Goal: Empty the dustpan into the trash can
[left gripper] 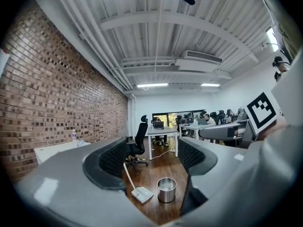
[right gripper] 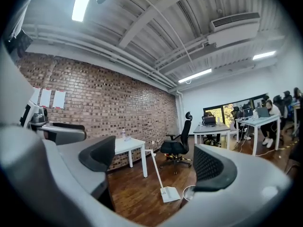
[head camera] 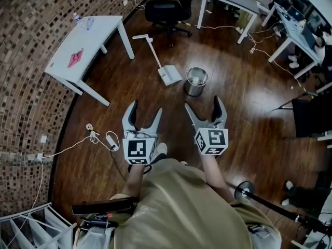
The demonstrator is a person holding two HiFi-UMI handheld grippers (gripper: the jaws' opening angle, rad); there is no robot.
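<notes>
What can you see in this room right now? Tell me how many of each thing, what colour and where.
Long-handled plastic dustpan: one, white, on the wood floor, beside the trash can.
Round metal trash can: one, silver, upright, right of the dustpan.
Rectangular table: one, white, by the brick wall.
Crumpled cloth: one, pink, on that table.
Plastic bottle: one, clear, at the table's far corner.
Swivel office chair: one, black, beyond the dustpan.
Power adapter with cable: one, white, on the floor near the wall.
Left hand-held gripper: one, grey, open, empty.
Right hand-held gripper: one, grey, open, empty.
</notes>
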